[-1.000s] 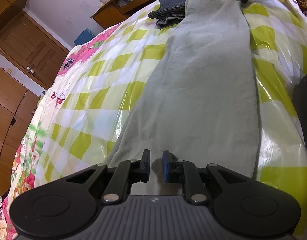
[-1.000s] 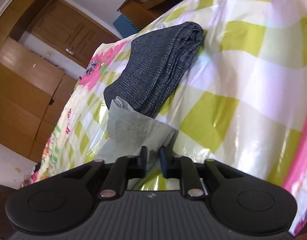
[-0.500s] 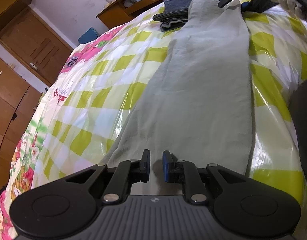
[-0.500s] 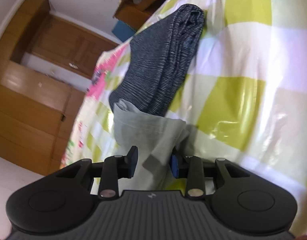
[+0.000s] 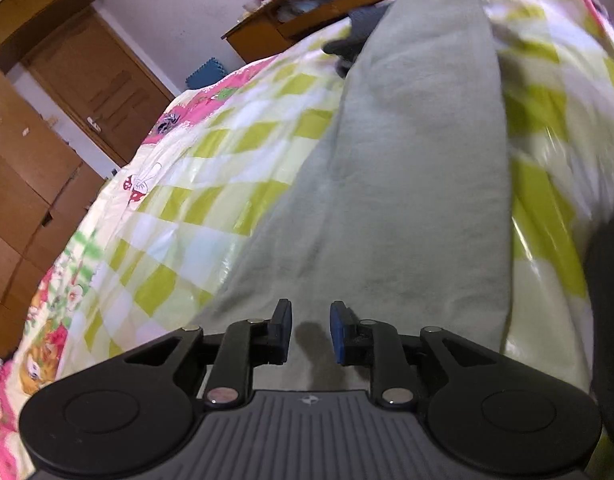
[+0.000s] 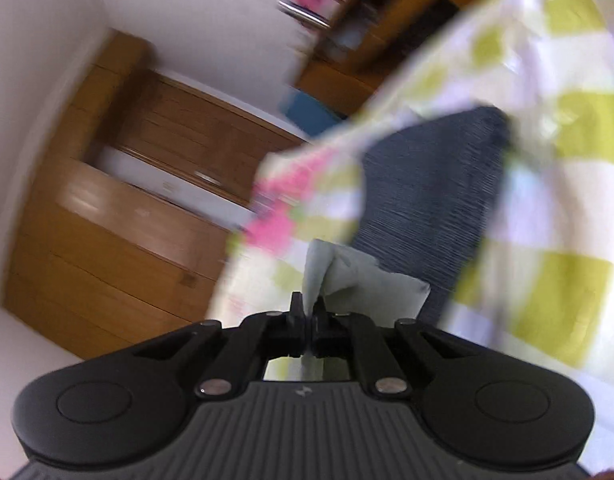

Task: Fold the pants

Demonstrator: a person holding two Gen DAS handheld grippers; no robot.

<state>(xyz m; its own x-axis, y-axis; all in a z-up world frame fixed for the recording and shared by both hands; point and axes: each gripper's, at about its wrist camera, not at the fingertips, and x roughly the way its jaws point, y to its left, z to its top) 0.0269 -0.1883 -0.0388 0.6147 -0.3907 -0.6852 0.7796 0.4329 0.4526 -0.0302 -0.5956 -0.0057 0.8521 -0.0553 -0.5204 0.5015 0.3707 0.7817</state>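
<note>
Pale grey-green pants (image 5: 407, 180) lie stretched lengthwise along the checked bed cover (image 5: 187, 220). My left gripper (image 5: 311, 320) hovers low over their near end. Its jaws stand a little apart and are opening, the fabric beneath them and not pinched. My right gripper (image 6: 309, 312) is shut on the far end of the pants (image 6: 367, 284), and a bunched corner sticks up from between its pads. In the left wrist view that far end rises toward the top edge, lifted off the bed.
A folded dark grey garment (image 6: 427, 184) lies on the bed just beyond the held end, partly hidden behind the pants in the left wrist view. A wooden desk (image 5: 307, 12) stands past the bed, a wardrobe (image 5: 27, 180) and door (image 5: 107, 88) to the left. A dark shape (image 5: 607, 300) fills the right edge.
My right gripper opened around the pants' far corner, then closed on it and lifted it. The left jaws widened slightly. The right wrist view swung and blurred.
</note>
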